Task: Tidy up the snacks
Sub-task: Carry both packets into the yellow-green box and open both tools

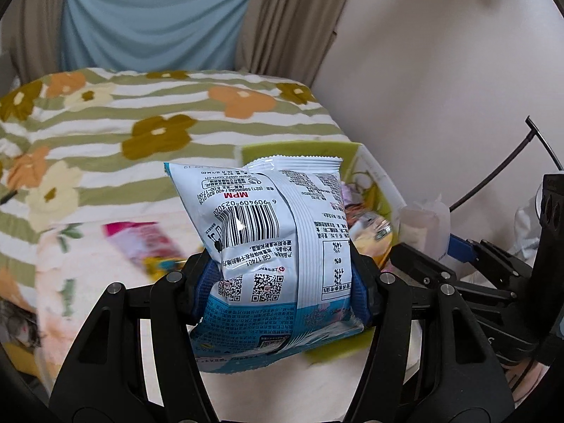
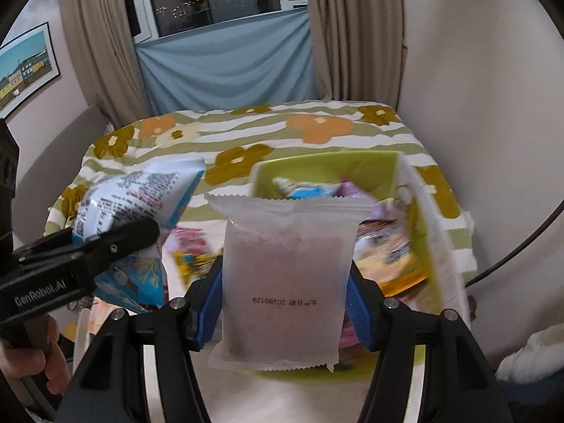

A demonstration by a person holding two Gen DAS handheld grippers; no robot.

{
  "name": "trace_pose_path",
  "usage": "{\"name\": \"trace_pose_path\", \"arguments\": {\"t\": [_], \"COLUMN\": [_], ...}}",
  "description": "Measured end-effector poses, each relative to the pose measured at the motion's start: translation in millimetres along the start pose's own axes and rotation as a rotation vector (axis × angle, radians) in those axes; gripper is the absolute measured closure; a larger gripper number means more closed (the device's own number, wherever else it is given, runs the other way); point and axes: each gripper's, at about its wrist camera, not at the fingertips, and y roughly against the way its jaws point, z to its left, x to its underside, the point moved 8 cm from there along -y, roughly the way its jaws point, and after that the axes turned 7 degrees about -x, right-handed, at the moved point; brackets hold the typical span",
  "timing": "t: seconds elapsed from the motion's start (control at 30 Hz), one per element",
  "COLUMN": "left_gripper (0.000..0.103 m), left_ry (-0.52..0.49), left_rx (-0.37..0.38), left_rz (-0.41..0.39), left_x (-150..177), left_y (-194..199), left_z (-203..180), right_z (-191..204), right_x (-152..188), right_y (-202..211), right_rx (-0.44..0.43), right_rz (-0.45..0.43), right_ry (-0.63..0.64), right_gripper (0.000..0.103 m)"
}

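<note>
My left gripper [image 1: 282, 282] is shut on a white and blue snack bag [image 1: 268, 232] with a barcode, held above the bed. The same bag [image 2: 141, 194] and the left gripper's arm [image 2: 81, 253] show at the left of the right wrist view. My right gripper [image 2: 285, 299] is shut on a frosted white snack packet [image 2: 287, 275] with a printed date, held upright in front of a lime-green box [image 2: 317, 165]. The box [image 1: 356, 155] holds several colourful snack packs [image 2: 384, 243]. In the left wrist view the frosted packet [image 1: 426, 222] and right gripper [image 1: 469, 257] show at right.
A flowered striped bedspread [image 1: 141, 123] covers the bed. Loose pink and yellow snack packs [image 1: 141, 243] lie on it left of the box; they also show in the right wrist view [image 2: 190, 250]. A wall [image 2: 476, 88] is at right, curtains and a window [image 2: 218, 3] behind.
</note>
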Motion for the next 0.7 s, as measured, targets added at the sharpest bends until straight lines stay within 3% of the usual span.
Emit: {"name": "trace_pose_path", "arguments": {"t": [0.2,0.37,0.43,0.5,0.7], "left_gripper": [0.045,0.044,0.037,0.01,0.006], "left_ry": [0.037,0.064,0.078,0.093,0.12], "left_rx": [-0.009,-0.036,-0.068,-0.108,-0.167], "left_rz": [0.045,0.08,0.119,0.134,0.114], "left_x": [-8.7,-3.2,3.4,8.7,16.7], "left_y": [-54.7,-85.1,-95.5,-98.9,-83.5], "left_z": [-46.5,-62.0,-62.7,-57.5,-42.1], "right_z": [-61.3,-94.0,-101.6,-107.2,-111.3], "right_x": [-16.3,-25.6,-28.5,-28.5,-28.6], "right_y": [-6.5,-14.8,-17.6,-18.8,-27.1], "right_rx": [-0.018,-0.043,-0.055,-0.069,-0.125], "right_rz": [0.008,0.026,0.029,0.033,0.048], "right_ry": [-0.005,-0.007,-0.002,-0.003,-0.005], "right_gripper": [0.046,0.046,0.045,0.046,0.045]}}
